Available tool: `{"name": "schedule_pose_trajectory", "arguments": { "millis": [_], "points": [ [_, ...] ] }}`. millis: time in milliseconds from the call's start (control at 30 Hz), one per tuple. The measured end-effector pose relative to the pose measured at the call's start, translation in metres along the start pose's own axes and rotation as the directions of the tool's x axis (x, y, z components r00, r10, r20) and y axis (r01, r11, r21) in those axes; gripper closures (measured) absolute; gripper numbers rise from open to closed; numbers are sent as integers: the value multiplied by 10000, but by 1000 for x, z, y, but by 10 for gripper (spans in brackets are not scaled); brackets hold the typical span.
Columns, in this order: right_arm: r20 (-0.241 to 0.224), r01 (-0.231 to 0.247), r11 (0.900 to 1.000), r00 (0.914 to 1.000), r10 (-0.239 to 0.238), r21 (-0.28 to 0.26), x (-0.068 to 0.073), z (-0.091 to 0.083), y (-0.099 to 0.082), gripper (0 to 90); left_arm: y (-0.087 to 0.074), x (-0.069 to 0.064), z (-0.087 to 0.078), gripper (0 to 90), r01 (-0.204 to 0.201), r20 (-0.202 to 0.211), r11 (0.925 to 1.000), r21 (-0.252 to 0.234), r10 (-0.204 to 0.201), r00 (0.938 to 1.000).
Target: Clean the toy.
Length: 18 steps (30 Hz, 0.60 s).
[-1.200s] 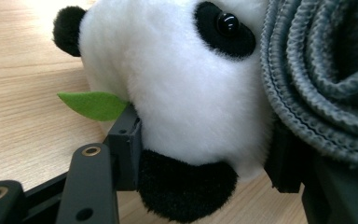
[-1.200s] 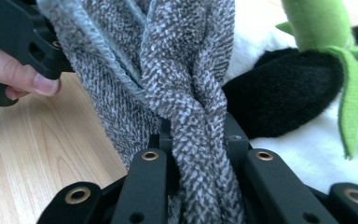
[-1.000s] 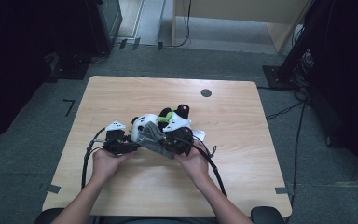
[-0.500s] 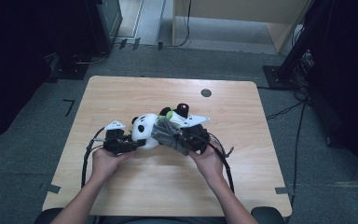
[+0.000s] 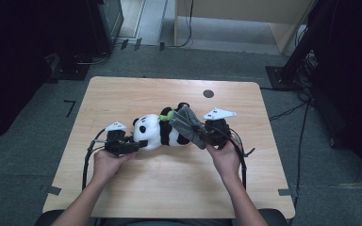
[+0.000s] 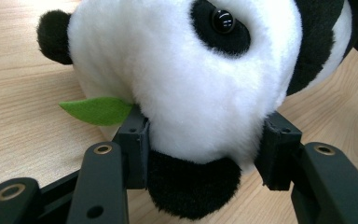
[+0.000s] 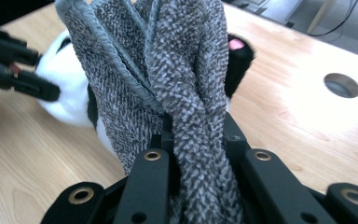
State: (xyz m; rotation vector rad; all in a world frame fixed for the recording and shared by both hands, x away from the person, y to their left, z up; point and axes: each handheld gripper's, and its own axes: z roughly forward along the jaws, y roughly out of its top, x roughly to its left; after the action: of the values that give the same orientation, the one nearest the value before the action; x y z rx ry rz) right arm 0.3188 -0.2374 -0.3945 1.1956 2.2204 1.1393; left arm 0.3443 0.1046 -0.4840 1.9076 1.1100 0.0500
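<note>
The left gripper [image 6: 205, 149] fingers [image 6: 137, 140] pinch the head of the panda toy [image 5: 162, 133] lying mid-surface [image 5: 169, 188], while the right gripper [image 7: 196, 135] fingers clamp a bunched grey cloth [image 7: 168, 70] raised over the panda's body.

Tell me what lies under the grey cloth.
The grey cloth, pinched in the right claw, drapes over the toy panda's lower body. Its head, held by the left claw, stays uncovered. The covered legs cannot be seen from above.

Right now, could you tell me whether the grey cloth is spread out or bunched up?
Bunched up: the grey cloth hangs in thick folds from the shut right gripper, above the panda plush.
</note>
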Motion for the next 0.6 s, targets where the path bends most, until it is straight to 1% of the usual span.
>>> {"name": "schedule_pose_trajectory", "arguments": {
  "millis": [33,100,133,200,267,300,367,467,500,567,600],
  "points": [
    [97,42,9999,9999,-41,-105,1,-4,2,786,0,0,0,469,12,-19,10000,10,-12,10000],
    [211,268,9988,9994,-259,-403,7,-12,9,786,0,0,0,469,-110,-57,9999,68,110,9999],
    [182,288,9980,9994,-278,-556,11,-16,12,786,0,0,0,469,-176,-81,9998,63,176,9998],
    [-64,413,9958,9991,-420,-816,20,-19,17,785,-1,-1,0,469,-193,-94,9998,64,194,9998],
    [-567,472,9947,9970,-526,-915,31,-16,19,785,-1,-1,0,468,-185,-107,9998,30,185,9998],
    [-769,597,9945,9948,-663,-856,37,-12,20,785,-1,-1,0,468,-224,-122,9997,21,224,9997],
    [-1226,632,9953,9898,-720,-736,50,0,20,785,-2,-2,0,467,-245,-141,9997,-37,245,9996],
    [-1945,702,9958,9776,-804,-584,65,21,20,785,-3,-3,0,465,-258,-160,9996,-75,256,9995],
    [-2120,812,9951,9730,-916,-569,70,28,21,785,-3,-3,0,464,-247,-162,9997,-92,245,9996],
    [-2233,1011,9937,9686,-1092,-476,80,44,21,785,-3,-3,0,463,-211,-152,9997,-136,209,9997],
    [-2151,1171,9923,9688,-1231,-404,85,51,20,785,-3,-3,0,462,-216,-151,9997,-131,214,9997]
  ]
}}
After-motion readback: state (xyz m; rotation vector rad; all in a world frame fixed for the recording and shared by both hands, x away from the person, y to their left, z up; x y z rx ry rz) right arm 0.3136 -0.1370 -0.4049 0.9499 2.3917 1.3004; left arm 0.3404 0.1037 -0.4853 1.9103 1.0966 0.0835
